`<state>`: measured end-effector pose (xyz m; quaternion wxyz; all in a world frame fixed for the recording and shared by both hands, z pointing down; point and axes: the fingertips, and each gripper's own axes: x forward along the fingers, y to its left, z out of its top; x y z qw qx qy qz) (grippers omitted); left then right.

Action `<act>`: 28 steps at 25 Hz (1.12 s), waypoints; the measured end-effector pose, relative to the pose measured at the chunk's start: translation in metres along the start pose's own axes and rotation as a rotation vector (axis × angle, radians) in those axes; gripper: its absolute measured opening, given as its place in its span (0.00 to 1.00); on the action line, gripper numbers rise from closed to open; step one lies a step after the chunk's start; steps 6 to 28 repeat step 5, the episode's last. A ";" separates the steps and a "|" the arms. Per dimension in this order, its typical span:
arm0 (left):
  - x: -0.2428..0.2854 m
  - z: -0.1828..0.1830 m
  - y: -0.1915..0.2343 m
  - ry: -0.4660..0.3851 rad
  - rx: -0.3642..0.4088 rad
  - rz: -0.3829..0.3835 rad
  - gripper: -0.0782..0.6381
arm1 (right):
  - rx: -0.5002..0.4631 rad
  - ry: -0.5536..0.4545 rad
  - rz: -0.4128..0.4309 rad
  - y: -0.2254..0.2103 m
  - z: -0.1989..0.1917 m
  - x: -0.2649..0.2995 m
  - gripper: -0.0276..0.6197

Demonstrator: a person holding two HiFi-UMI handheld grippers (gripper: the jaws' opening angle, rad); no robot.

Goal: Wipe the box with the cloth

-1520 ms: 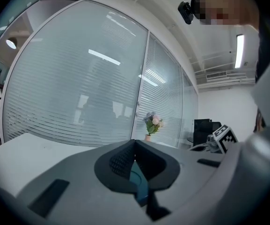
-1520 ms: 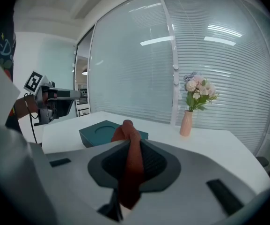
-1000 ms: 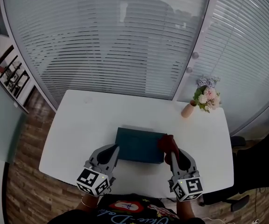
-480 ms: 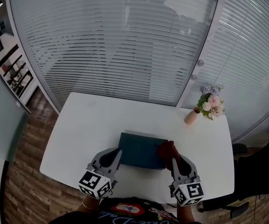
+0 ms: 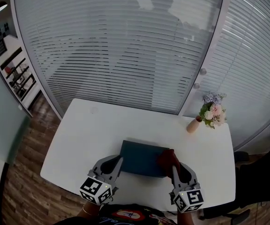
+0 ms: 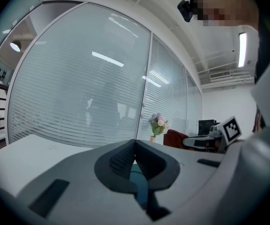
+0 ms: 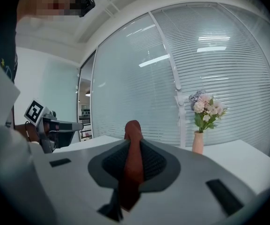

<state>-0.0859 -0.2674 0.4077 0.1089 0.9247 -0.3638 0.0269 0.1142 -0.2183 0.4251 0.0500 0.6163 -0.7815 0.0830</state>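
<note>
A dark teal box (image 5: 142, 157) lies flat on the white table (image 5: 88, 130), near its front edge. My right gripper (image 5: 173, 165) is shut on a dark red cloth (image 5: 167, 157), which rests at the box's right end. In the right gripper view the cloth (image 7: 133, 163) stands pinched between the jaws. My left gripper (image 5: 119, 160) sits at the box's left front corner. Its jaws meet at the tips in the left gripper view (image 6: 135, 145), and a strip of the teal box (image 6: 138, 184) shows beneath them.
A small vase of pink and lilac flowers (image 5: 211, 112) stands at the table's back right corner. Glass walls with blinds (image 5: 125, 46) rise just behind the table. Wooden floor (image 5: 27, 172) lies to the left, and a dark chair (image 5: 261, 177) stands to the right.
The head view has tilted, so the table sits lower in the picture. Both grippers keep their places at the box's two ends, with the cloth still on the right end.
</note>
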 end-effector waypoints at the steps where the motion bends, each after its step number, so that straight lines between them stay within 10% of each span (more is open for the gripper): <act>1: 0.000 0.000 0.000 0.000 0.000 0.002 0.11 | 0.000 0.000 0.001 0.000 0.000 0.000 0.12; 28: -0.003 0.001 0.000 0.001 -0.003 0.005 0.11 | -0.001 0.003 0.002 0.002 0.001 -0.001 0.12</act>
